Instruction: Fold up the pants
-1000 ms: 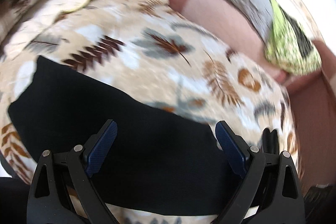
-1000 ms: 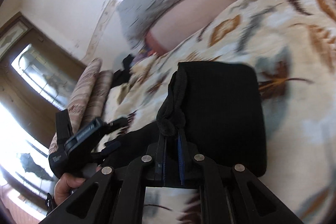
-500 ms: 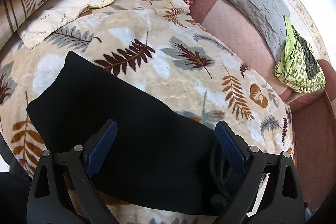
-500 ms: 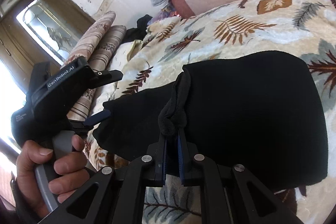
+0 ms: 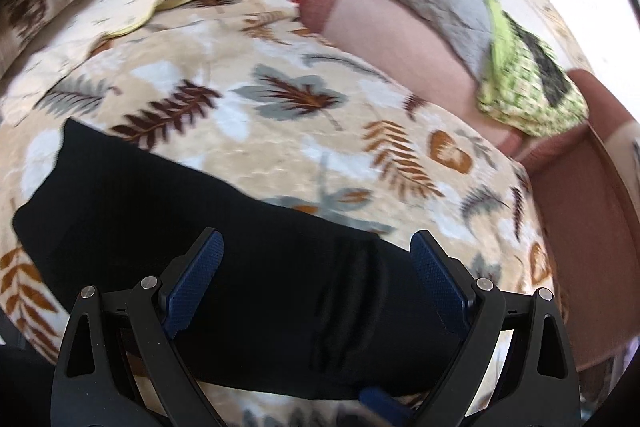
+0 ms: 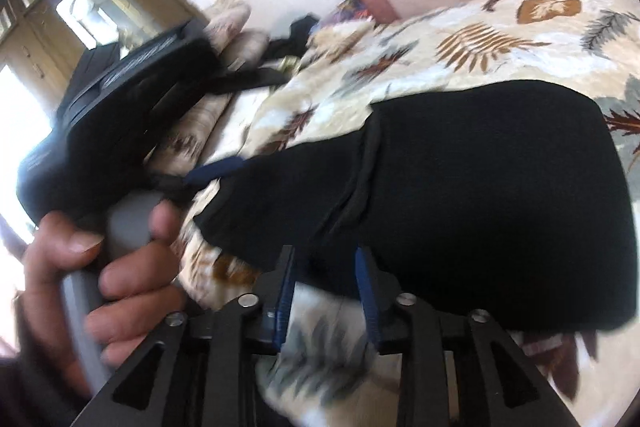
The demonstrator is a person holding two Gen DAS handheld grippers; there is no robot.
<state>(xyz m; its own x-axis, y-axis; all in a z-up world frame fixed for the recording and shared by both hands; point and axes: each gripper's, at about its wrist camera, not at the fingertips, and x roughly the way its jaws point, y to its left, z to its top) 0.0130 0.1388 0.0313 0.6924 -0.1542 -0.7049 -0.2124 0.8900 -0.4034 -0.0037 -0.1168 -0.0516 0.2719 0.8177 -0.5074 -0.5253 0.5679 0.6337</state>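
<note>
Now my right gripper is opening, letting the pants hem drop; left gripper spread, empty. Pants lie folded on blanket, 12 o'clock. Next: flatten or fold again.

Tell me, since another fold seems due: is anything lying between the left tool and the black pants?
Nothing visible does. The left tool hangs open directly over the black pants, which lie flat on the leaf-print blanket. The right tool, jaws opening, sits at the pants' near edge, gripping nothing.
</note>
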